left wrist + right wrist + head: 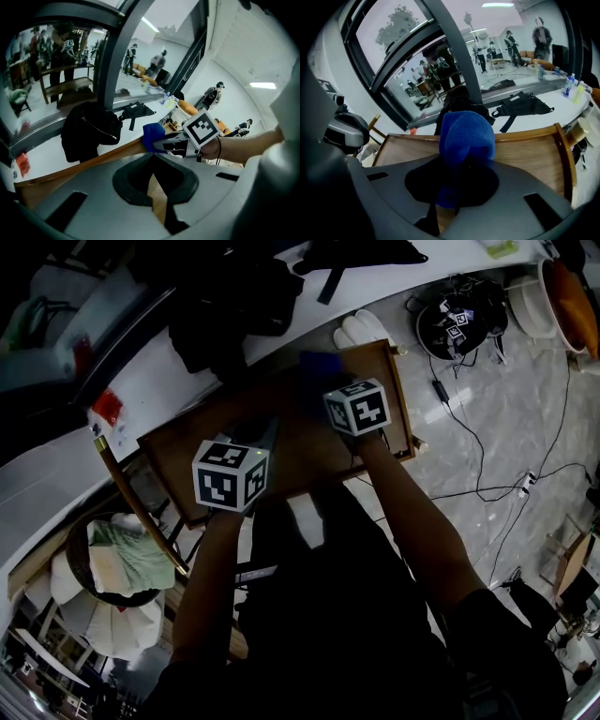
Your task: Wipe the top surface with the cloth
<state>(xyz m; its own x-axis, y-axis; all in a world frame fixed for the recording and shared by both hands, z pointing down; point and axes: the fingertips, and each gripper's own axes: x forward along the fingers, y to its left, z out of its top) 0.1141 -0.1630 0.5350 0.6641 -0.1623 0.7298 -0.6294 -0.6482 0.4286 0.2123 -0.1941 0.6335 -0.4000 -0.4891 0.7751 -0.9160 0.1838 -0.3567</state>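
Note:
A brown wooden table top (300,456) lies under both grippers, and its far rim (525,136) shows in the right gripper view. My right gripper (323,381) is shut on a bunched blue cloth (466,133) near the table's far edge; the cloth hides its fingertips. The left gripper view shows the same cloth (151,136) at the tip of the right gripper (171,143). My left gripper (265,434) hovers over the table's near left part. Its jaws (152,157) meet at the tips with nothing in them, and bare wood shows below.
A black bag (230,306) and a black strap pouch (520,105) lie on the white ledge behind the table. White gloves (361,329) sit at its far edge. A basket of cloths (117,563) and a wooden stick (141,512) stand left; cables (487,474) cross the floor right.

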